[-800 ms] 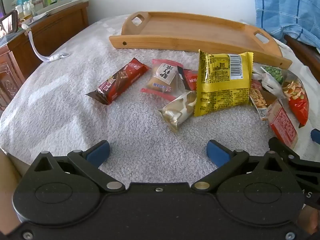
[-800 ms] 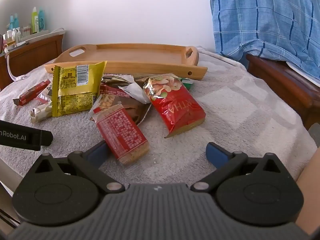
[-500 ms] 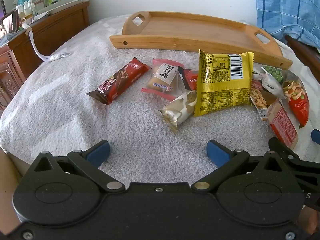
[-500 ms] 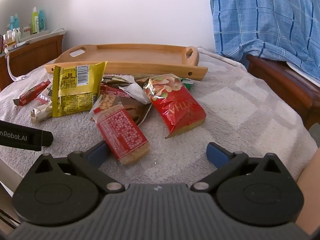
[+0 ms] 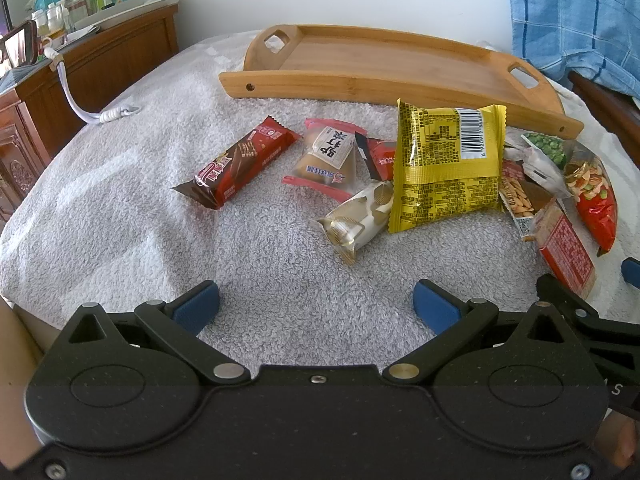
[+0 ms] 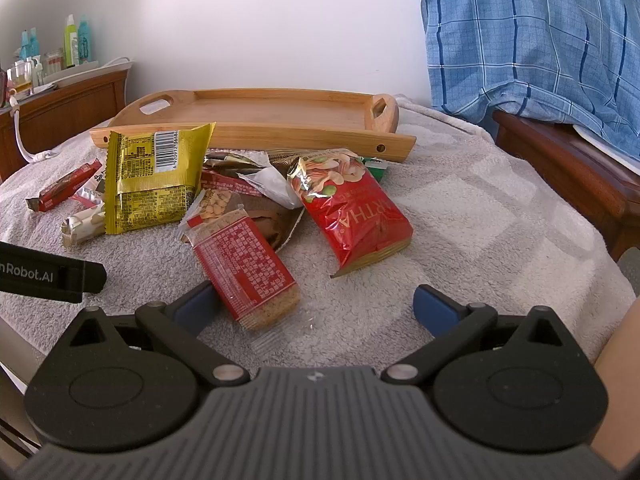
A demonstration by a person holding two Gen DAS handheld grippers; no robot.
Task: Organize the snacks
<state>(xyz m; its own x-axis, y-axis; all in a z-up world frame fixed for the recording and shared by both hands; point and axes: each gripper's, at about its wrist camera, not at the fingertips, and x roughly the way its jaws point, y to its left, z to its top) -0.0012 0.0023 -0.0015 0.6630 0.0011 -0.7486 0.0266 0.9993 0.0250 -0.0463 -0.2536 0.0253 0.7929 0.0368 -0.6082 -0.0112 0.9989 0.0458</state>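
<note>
Both tongs hang low over a bed covered with a pale grey towel [image 5: 120, 208], and both are spread wide with nothing between their blue pads. The left tongs [image 5: 316, 306] point at bare towel, with the nearest snack, a white-and-gold wrapped sweet [image 5: 360, 218], lying at 12 o'clock from them. The right tongs [image 6: 316, 306] sit just behind a red-labelled cracker bar [image 6: 246, 268], whose near end lies close beside the left pad at about 10 o'clock; whether it touches the pad cannot be told.

The snacks lie loose on the towel in front of a wooden tray [image 5: 384, 80], which sits at 12 o'clock with nothing in it. In the left view, a brown-and-red chocolate bar [image 5: 240, 162] lies at 10 o'clock, apart from the others. Next to it at 11 o'clock is a clear-wrapped pastry [image 5: 326, 160] with red ends. A yellow packet [image 5: 448, 164] with a barcode stands tilted at 1 o'clock, overlapping the sweet's far end. In the right view, a red nut bag [image 6: 356, 216] lies at 12 o'clock, resting against a brown almond packet [image 6: 264, 220] and crumpled wrappers.

A wooden dresser [image 5: 100, 76] with bottles stands at 10 o'clock, and a blue plaid cloth [image 6: 532, 40] hangs at 2 o'clock.
</note>
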